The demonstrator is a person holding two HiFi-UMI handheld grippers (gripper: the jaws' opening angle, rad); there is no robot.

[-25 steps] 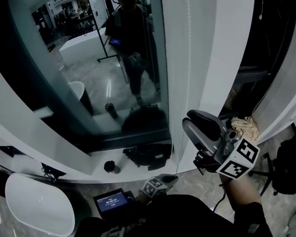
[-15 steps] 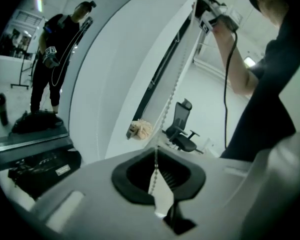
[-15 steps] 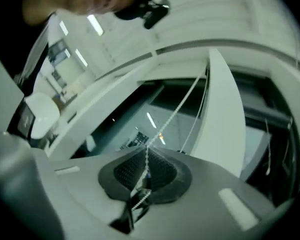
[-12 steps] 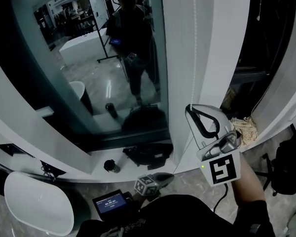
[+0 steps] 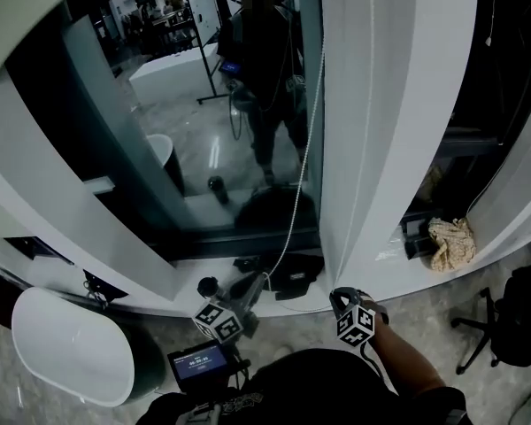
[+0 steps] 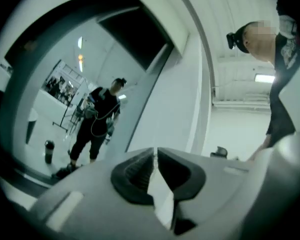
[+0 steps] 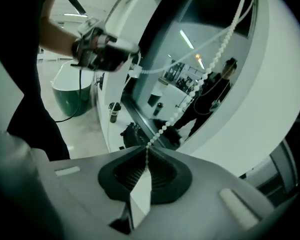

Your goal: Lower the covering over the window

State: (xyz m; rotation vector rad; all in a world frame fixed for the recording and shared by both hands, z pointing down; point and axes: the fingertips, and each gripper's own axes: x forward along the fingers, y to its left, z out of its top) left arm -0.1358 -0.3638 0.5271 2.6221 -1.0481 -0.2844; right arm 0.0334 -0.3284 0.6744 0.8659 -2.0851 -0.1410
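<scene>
A white bead chain (image 5: 305, 149) hangs down in front of the dark window glass (image 5: 186, 131). My left gripper (image 5: 258, 282) is low by the sill, shut on one strand of it. In the left gripper view its jaws (image 6: 155, 156) meet with only a thin slit. My right gripper (image 5: 336, 295) sits low beside the white pillar (image 5: 398, 104), shut on the other strand. The beads (image 7: 200, 84) run straight into its closed pads (image 7: 146, 154). From there the left gripper (image 7: 134, 66) shows at the upper left, on the chain. A pale edge (image 5: 18, 7) at the window's top left may be the covering.
On the sill lie a black bag (image 5: 292, 273) and a dark cup (image 5: 207, 286). A white tub (image 5: 62, 352) and a small screen (image 5: 199, 359) are on the floor at the left. A crumpled cloth (image 5: 451, 242) and an office chair (image 5: 513, 317) are at the right.
The right gripper stood high and open by the chain, shut on it, then dropped to sill height. The left gripper rose from the bottom edge to the chain. The view shifted.
</scene>
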